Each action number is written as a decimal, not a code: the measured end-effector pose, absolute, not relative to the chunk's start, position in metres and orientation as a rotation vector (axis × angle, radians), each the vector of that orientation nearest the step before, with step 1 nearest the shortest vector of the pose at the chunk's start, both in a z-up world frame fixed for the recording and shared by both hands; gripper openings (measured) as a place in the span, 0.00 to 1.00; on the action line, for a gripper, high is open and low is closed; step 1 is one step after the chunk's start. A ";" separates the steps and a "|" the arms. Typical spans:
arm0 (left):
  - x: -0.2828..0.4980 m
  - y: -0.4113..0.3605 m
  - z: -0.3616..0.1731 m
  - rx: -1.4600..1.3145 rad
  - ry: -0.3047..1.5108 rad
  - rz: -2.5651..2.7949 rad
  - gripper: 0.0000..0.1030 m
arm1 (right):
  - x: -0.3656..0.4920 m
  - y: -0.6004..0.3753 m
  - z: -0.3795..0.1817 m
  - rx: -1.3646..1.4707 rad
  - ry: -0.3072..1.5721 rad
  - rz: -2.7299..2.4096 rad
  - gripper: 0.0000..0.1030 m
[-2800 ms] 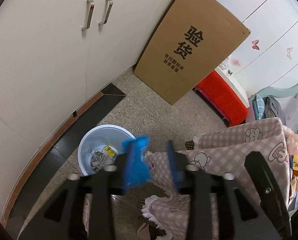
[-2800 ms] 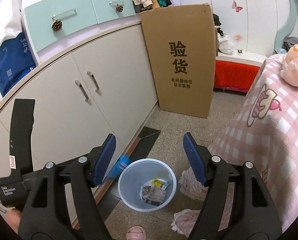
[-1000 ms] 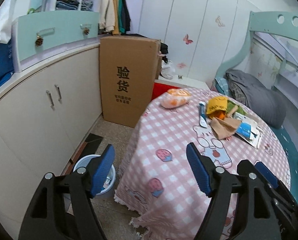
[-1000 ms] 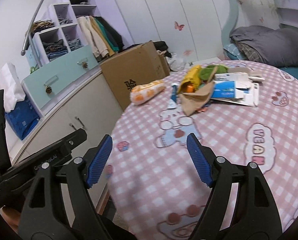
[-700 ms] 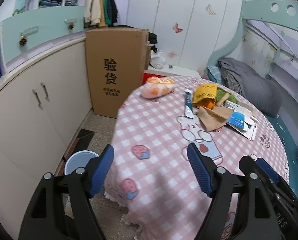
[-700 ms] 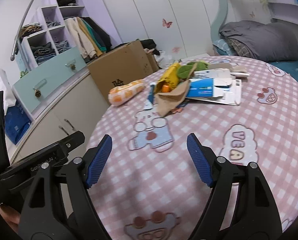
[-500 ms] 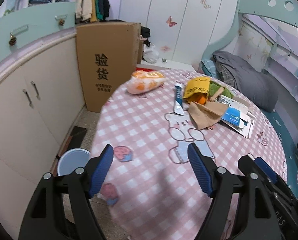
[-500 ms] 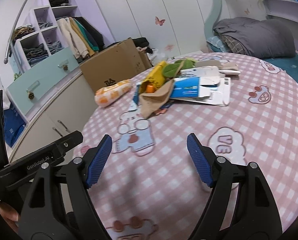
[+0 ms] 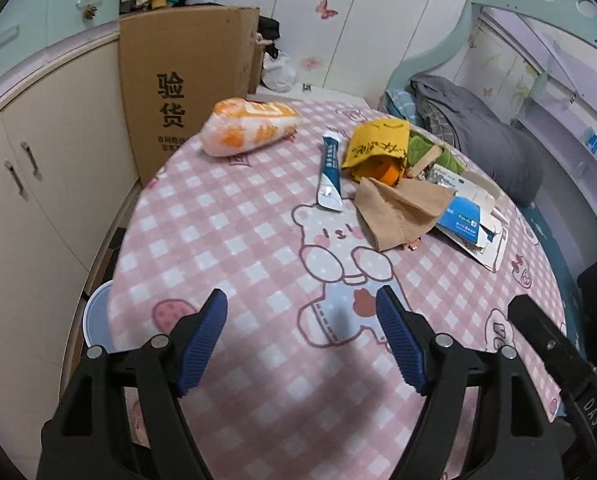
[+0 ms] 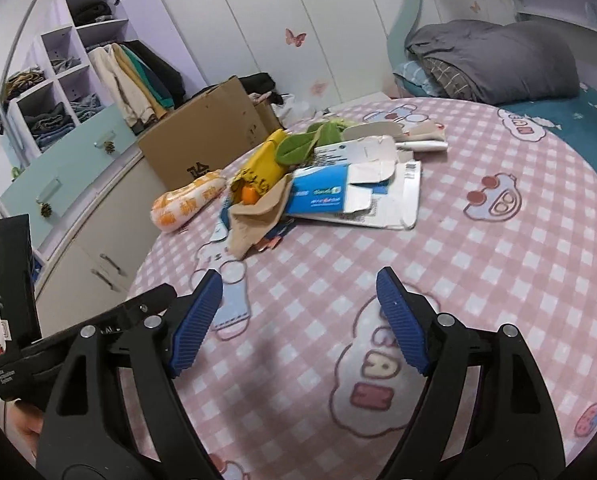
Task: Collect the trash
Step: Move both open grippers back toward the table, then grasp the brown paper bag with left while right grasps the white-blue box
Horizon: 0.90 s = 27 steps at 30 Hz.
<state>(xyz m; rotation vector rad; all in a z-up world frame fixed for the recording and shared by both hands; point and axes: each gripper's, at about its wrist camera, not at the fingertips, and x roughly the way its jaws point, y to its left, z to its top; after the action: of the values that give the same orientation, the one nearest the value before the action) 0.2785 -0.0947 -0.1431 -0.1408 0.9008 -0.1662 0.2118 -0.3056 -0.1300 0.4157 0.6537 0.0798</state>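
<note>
Hovering over a round table (image 9: 234, 248) with a pink checked cloth, both tools are spread wide with nothing between the blue pads. The left tool (image 9: 302, 328) sits above the bear print on the cloth, the right tool (image 10: 298, 312) over a bare checked patch, and you can see the left one poking in at the lower left of the right wrist view. All the trash is piled toward the far side of the table: an orange-and-white snack bag (image 9: 250, 130) lying apart by the far left edge, a blue tube (image 9: 329, 176) beside a yellow bag (image 9: 378, 146), a brown paper bag (image 9: 398, 208) touching the yellow one, and a flattened blue-and-white box (image 10: 350, 196) next to that. A white bin (image 9: 96, 318) peeks out on the floor just below the table's left edge, and a big cardboard box (image 9: 186, 80) stands against the cabinets behind.
</note>
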 end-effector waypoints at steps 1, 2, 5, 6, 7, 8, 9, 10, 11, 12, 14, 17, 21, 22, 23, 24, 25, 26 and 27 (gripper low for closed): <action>0.281 -0.096 -0.143 -0.138 0.899 -0.163 0.73 | 0.215 -0.307 -0.130 0.416 0.657 0.074 0.76; 0.284 -0.099 -0.143 -0.134 0.892 -0.167 0.73 | 0.217 -0.309 -0.131 0.417 0.659 0.067 0.76; 0.295 -0.112 -0.141 -0.099 0.879 -0.208 0.73 | 0.224 -0.316 -0.129 0.424 0.651 0.051 0.76; 0.299 -0.118 -0.139 -0.080 0.868 -0.223 0.73 | 0.227 -0.318 -0.129 0.427 0.649 0.048 0.76; 0.304 -0.126 -0.138 -0.059 0.864 -0.237 0.73 | 0.230 -0.321 -0.128 0.430 0.648 0.043 0.76; 0.307 -0.131 -0.139 -0.051 0.866 -0.249 0.73 | 0.233 -0.323 -0.128 0.430 0.648 0.037 0.76; 0.312 -0.138 -0.139 -0.044 0.867 -0.268 0.73 | 0.237 -0.326 -0.127 0.429 0.648 0.029 0.76; 0.316 -0.144 -0.140 -0.037 0.866 -0.278 0.73 | 0.240 -0.329 -0.127 0.430 0.646 0.023 0.76; 0.320 -0.150 -0.139 -0.030 0.857 -0.273 0.73 | 0.243 -0.331 -0.126 0.428 0.643 0.021 0.76; 0.323 -0.152 -0.138 -0.030 0.845 -0.272 0.73 | 0.246 -0.333 -0.125 0.425 0.644 0.017 0.76; 0.331 -0.159 -0.137 -0.041 0.832 -0.285 0.73 | 0.250 -0.337 -0.124 0.420 0.643 0.008 0.76; 0.344 -0.162 -0.136 -0.088 0.843 -0.312 0.73 | 0.259 -0.345 -0.125 0.420 0.646 -0.004 0.76; 0.365 -0.168 -0.143 -0.157 0.878 -0.295 0.73 | 0.269 -0.355 -0.129 0.442 0.659 -0.015 0.76; 0.368 -0.169 -0.146 -0.162 0.885 -0.288 0.73 | 0.271 -0.357 -0.130 0.449 0.663 -0.015 0.76; 0.371 -0.171 -0.148 -0.171 0.892 -0.290 0.71 | 0.274 -0.360 -0.132 0.464 0.667 -0.010 0.76; 0.373 -0.173 -0.150 -0.174 0.899 -0.296 0.65 | 0.275 -0.363 -0.134 0.475 0.669 -0.005 0.76; 0.374 -0.174 -0.152 -0.172 0.910 -0.303 0.47 | 0.277 -0.366 -0.136 0.490 0.673 0.000 0.76; 0.377 -0.176 -0.155 -0.177 0.932 -0.321 0.39 | 0.278 -0.370 -0.138 0.508 0.676 0.000 0.76; 0.376 -0.176 -0.156 -0.185 0.937 -0.334 0.35 | 0.279 -0.373 -0.140 0.525 0.677 0.002 0.76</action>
<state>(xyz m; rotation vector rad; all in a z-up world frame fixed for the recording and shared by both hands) 0.3765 -0.1759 -0.1563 -0.1854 0.9370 -0.3336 0.2791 -0.3728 -0.1402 0.5249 0.6773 0.0015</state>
